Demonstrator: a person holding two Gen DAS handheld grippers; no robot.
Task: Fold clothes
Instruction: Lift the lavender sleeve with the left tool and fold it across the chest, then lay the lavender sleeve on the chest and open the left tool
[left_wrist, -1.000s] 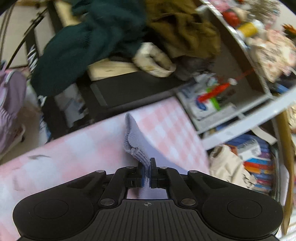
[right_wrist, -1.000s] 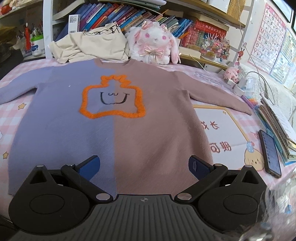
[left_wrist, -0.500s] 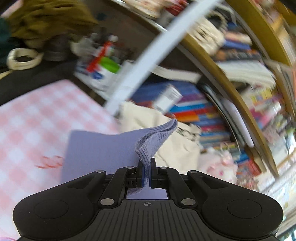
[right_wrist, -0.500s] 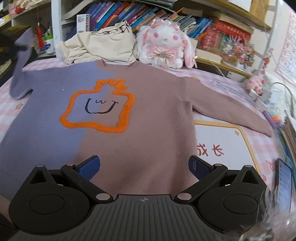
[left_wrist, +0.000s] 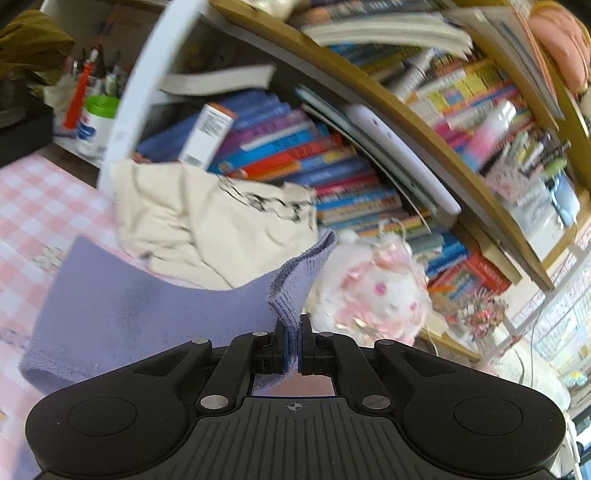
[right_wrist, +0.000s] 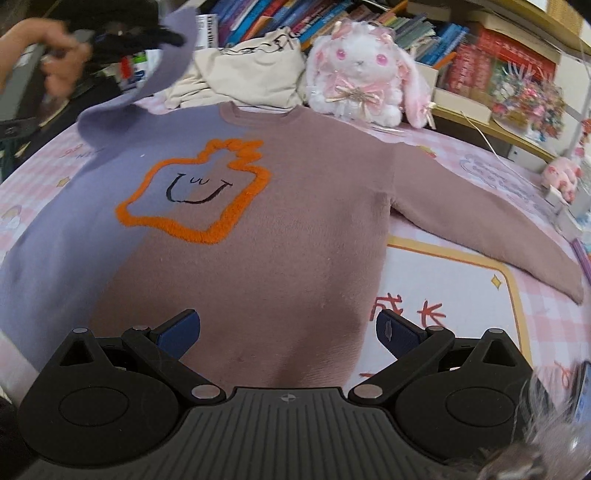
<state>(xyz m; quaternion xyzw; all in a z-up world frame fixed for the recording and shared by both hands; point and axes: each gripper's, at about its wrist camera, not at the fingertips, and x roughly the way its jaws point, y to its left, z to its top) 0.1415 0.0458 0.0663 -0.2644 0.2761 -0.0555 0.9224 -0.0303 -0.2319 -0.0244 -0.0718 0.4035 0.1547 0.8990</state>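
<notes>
A sweater (right_wrist: 258, 229), half lavender and half dusty pink with an orange outlined face, lies flat on the pink checked cover. My left gripper (left_wrist: 293, 349) is shut on the ribbed cuff of the lavender sleeve (left_wrist: 147, 310), which is lifted off the cover and arches back toward the body. From the right wrist view that same lavender sleeve (right_wrist: 162, 66) hangs raised at the upper left, beside a person's hand (right_wrist: 55, 55) holding the left gripper (right_wrist: 177, 37). My right gripper (right_wrist: 288, 328) is open above the sweater's lower middle with nothing between its fingers. The pink sleeve (right_wrist: 498, 229) lies stretched out to the right.
A cream garment (right_wrist: 251, 74) and a white plush rabbit (right_wrist: 365, 70) sit at the back by the bookshelf (left_wrist: 369, 155). A phone (right_wrist: 581, 387) lies at the right edge. A small pink toy (right_wrist: 561, 173) and boxes stand at the far right.
The left gripper has carried the lavender sleeve up and toward the sweater's middle, swinging from the dark clutter at the left to face the bookshelf. The right gripper has drifted right and stays open.
</notes>
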